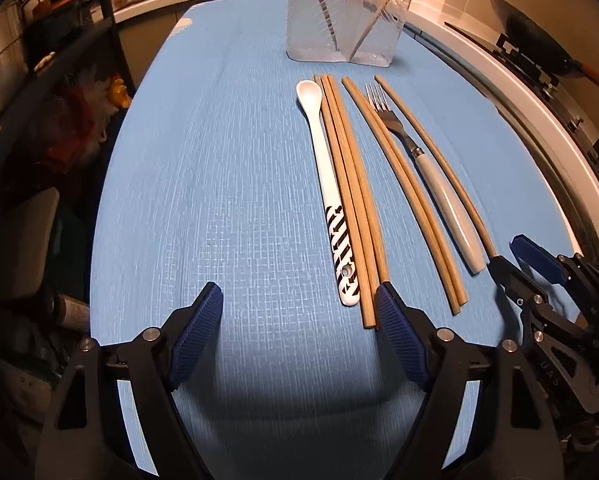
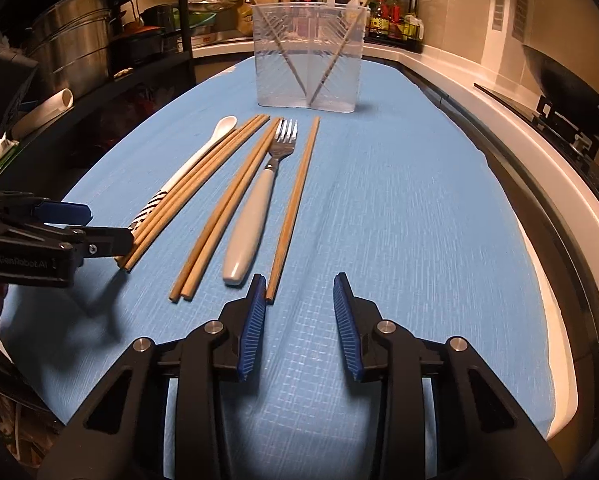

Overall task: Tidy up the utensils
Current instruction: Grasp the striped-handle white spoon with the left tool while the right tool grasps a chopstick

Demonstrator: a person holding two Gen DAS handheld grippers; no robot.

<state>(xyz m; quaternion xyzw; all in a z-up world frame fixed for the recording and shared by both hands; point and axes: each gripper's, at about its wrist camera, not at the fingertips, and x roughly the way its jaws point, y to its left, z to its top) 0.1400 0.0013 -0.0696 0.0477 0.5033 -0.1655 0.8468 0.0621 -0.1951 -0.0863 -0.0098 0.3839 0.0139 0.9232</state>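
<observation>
On the blue mat (image 1: 219,160) lie a white spoon (image 1: 323,168) with a striped handle, three chopsticks (image 1: 347,184) beside it, a chopstick pair (image 1: 403,184), a fork (image 1: 431,172) and a single chopstick (image 1: 439,160). My left gripper (image 1: 297,294) is open; the spoon's handle end and the three chopstick ends lie just inside its right finger (image 1: 383,296). My right gripper (image 2: 299,280) is open low over the mat, and the near end of the single chopstick (image 2: 295,200) sits against the inside of its left finger (image 2: 257,292). A clear holder (image 2: 307,60) stands beyond, with two chopsticks leaning in it.
A white counter edge (image 2: 519,168) curves along the right, with a dark wok (image 2: 567,80) and stove beyond it. Shelves with metal pots (image 2: 71,36) stand on the left. Bare mat (image 2: 399,208) stretches right of the utensils.
</observation>
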